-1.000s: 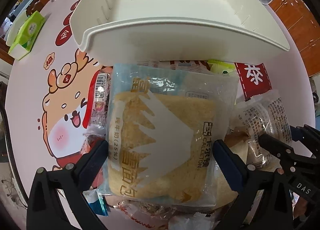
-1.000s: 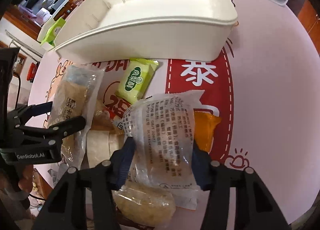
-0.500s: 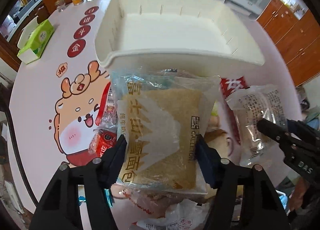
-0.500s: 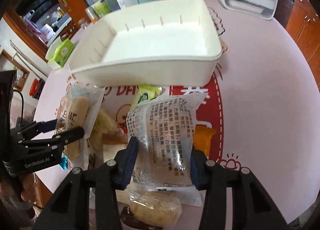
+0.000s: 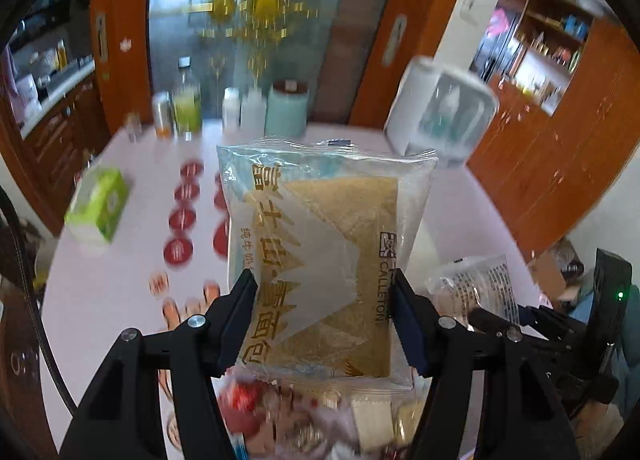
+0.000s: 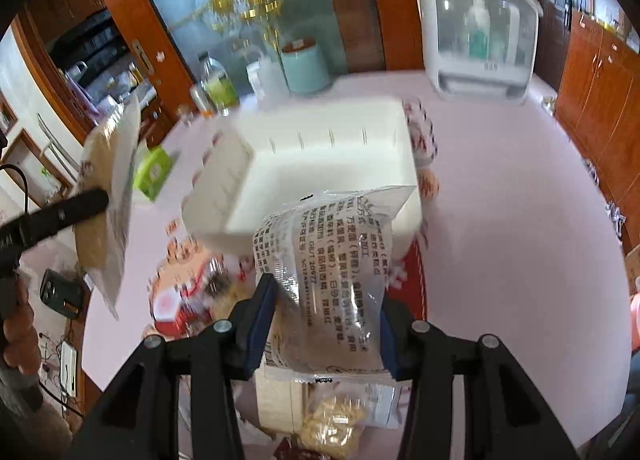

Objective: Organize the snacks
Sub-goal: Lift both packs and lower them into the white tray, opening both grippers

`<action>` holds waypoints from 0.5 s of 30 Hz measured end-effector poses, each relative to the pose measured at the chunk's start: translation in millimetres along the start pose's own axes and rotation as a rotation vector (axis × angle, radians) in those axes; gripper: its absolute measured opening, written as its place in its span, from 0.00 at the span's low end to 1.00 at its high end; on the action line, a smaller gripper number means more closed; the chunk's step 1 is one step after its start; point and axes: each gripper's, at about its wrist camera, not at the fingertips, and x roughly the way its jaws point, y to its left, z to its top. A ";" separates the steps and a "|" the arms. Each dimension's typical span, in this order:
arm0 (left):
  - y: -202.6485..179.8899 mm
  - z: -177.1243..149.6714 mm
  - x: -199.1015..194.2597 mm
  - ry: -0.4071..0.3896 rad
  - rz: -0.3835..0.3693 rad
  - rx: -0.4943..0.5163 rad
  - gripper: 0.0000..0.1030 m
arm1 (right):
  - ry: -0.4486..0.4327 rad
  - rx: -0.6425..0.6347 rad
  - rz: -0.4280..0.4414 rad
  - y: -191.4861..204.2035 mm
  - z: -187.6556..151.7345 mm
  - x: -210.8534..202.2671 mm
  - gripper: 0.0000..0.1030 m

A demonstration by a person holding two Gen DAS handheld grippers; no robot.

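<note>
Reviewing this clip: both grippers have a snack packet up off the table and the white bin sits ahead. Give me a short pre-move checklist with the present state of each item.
1. Left gripper shut on the bread packet: ok, both pads press its sides.
2. Right gripper shut on the clear packet: ok, pinched between the pads.
3. Both packets lifted clear of the snack pile: ok.
4. White bin has room: ok, its floor shows bare.
5. Path from the clear packet to the bin: ok, nothing in between.
6. Bread packet held firmly enough not to slip: cannot tell; it is gripped only near its lower end.
</note>
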 end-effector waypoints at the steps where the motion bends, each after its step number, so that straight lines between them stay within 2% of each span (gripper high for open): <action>1: 1.6 8.8 -1.4 -0.014 -0.019 -0.010 0.61 | -0.018 -0.001 -0.002 0.7 6.7 -4.3 0.44; 4: 3.2 28.1 -0.4 -0.046 -0.082 -0.043 0.62 | -0.069 -0.003 -0.003 2.5 30.3 -13.6 0.45; 5: 2.3 33.6 2.4 -0.054 -0.081 -0.051 0.62 | -0.086 -0.002 -0.006 2.8 40.0 -15.0 0.45; 9: -2.2 48.4 35.7 -0.049 -0.002 -0.029 0.62 | -0.121 0.013 -0.003 4.0 69.9 -7.2 0.46; 15: 9.3 50.9 107.2 0.055 0.050 -0.044 0.65 | -0.093 0.045 -0.026 0.1 104.3 38.6 0.48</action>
